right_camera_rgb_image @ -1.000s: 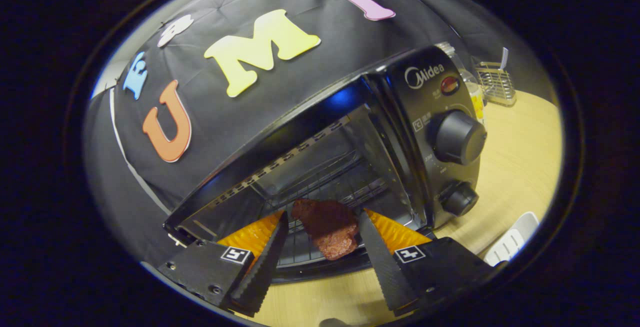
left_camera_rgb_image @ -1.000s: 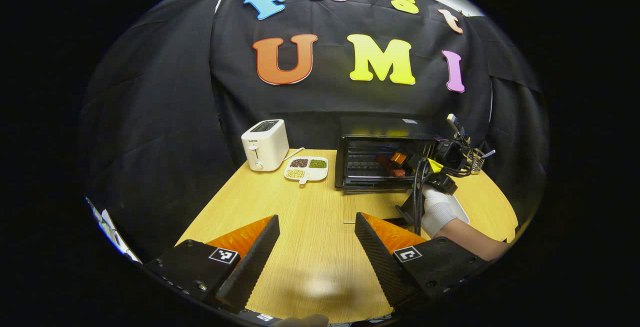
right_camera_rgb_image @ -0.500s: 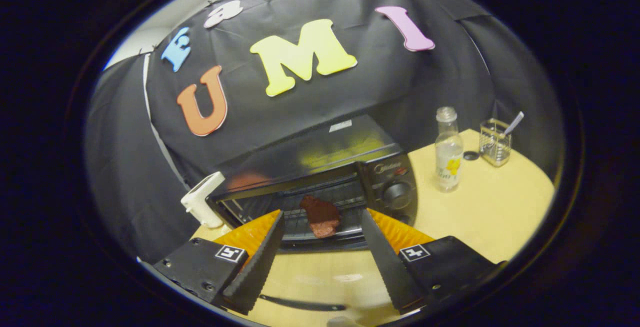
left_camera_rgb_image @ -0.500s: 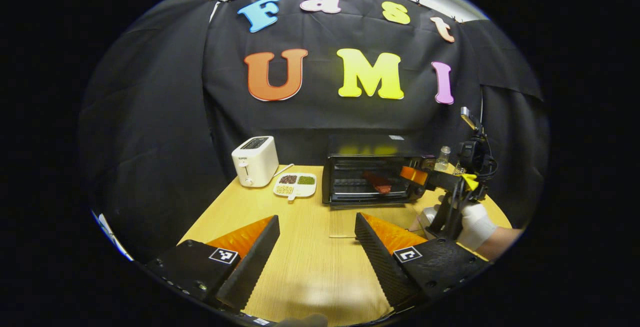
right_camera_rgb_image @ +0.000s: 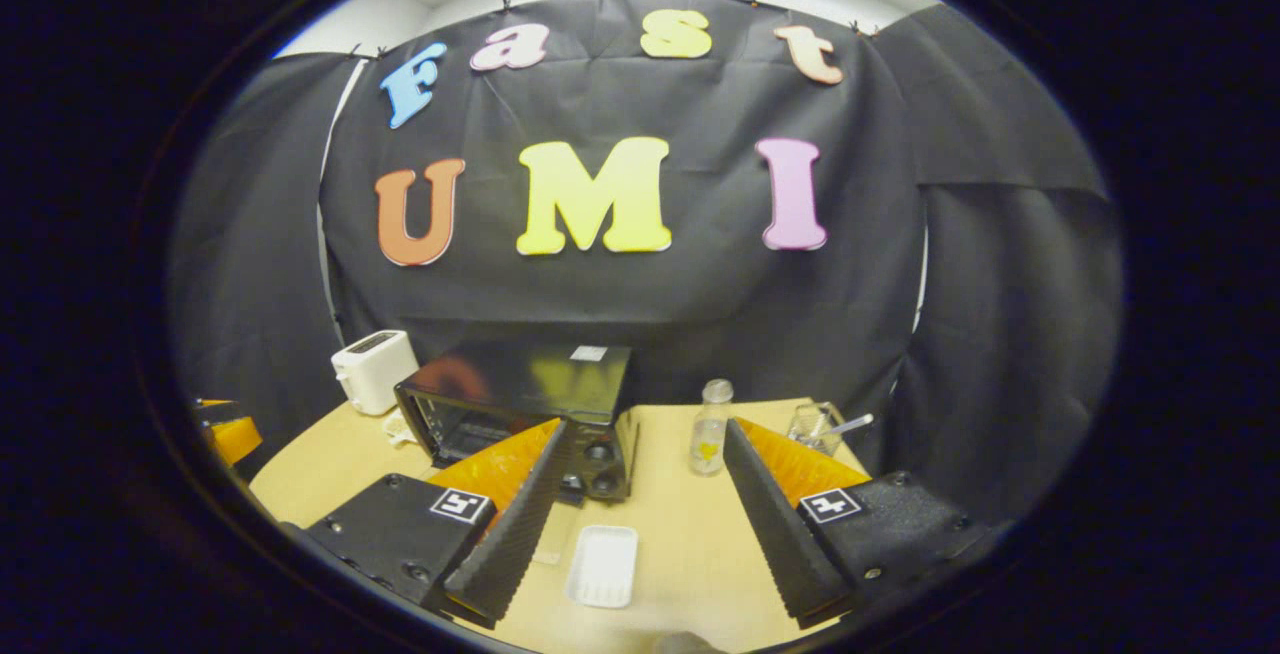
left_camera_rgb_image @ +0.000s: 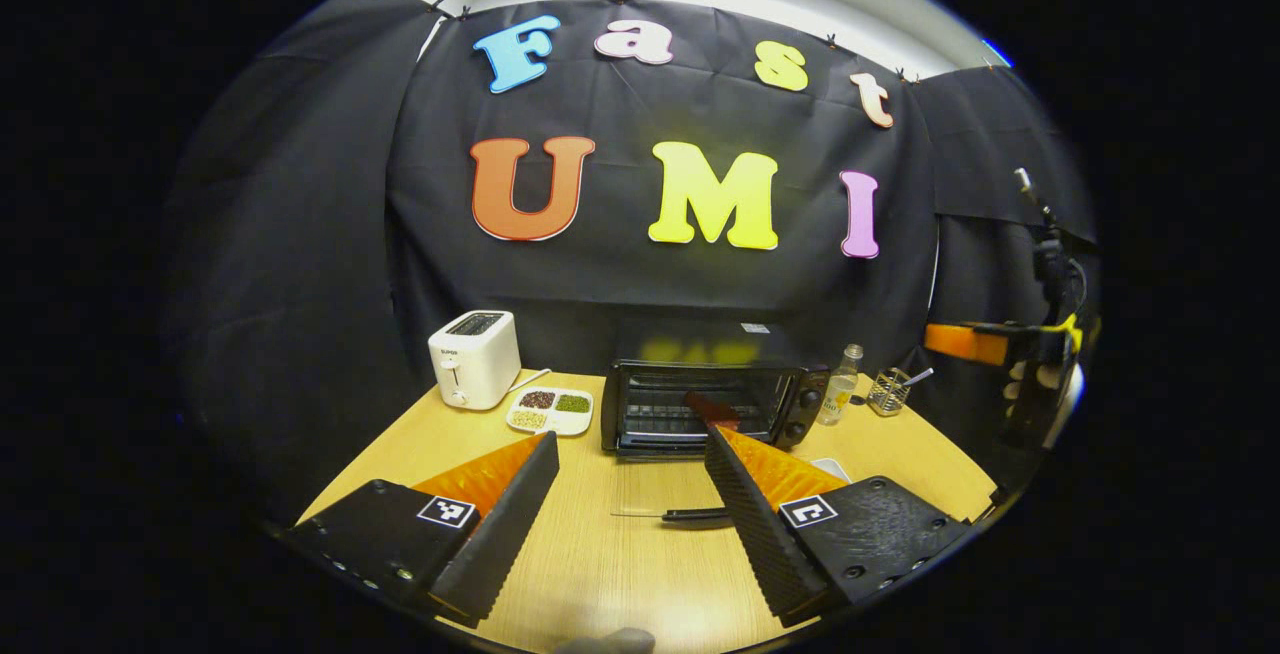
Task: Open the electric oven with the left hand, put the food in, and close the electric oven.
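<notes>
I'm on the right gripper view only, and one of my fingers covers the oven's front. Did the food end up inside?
Observer: Yes. In the left gripper view the food lies on the rack inside the oven.
Operator: Is the door shut?
Observer: No. The door hangs fully open, folded down flat over the table.
Operator: Is the left gripper holding anything?
Observer: No. The left gripper is open and empty, pointing at the oven.
</notes>
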{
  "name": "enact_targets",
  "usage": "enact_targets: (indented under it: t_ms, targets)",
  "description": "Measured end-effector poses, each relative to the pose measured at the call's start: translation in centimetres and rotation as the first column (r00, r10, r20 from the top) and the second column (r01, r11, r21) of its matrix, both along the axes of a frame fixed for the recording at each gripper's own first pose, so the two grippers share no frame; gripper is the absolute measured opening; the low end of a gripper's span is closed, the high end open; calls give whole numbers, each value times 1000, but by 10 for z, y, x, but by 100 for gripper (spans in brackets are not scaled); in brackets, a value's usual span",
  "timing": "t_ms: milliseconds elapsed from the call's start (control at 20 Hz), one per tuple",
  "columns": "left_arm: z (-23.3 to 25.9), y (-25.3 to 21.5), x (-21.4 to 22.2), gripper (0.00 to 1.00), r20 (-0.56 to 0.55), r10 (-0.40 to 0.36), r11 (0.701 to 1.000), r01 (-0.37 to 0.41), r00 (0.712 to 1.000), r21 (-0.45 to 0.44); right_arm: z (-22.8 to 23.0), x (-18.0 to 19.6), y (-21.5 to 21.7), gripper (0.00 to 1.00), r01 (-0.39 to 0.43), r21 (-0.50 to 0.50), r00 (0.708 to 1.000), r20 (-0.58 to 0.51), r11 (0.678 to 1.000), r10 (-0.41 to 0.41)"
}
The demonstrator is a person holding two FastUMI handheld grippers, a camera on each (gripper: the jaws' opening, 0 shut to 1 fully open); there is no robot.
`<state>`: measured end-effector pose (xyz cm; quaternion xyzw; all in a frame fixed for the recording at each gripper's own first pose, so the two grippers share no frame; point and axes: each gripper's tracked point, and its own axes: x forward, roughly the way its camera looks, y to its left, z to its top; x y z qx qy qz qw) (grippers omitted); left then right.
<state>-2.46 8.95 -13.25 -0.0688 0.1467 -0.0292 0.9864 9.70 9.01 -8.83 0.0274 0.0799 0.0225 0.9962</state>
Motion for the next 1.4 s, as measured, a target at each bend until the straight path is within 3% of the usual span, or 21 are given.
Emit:
enact_targets:
  t_ms: [350,800,1000,1400]
  targets:
    - [-57,-67,6,95,-99,-30,999,32,995,23,23,-69,-62,98,5,-30,1000,16,1000,-4]
    - [-166,-131,-2,95,-303,-6,993,41,953,109,21,-114,-140,98,-49,-101,999,-28,994,47]
    - [-193,-149,14,97,-332,-21,993,60,943,106,27,-122,-151,98,-32,-137,999,-30,990,28]
    - [-239,-144,48,97,-384,-53,989,102,922,108,24,-125,-140,98,43,-103,995,-87,994,-52]
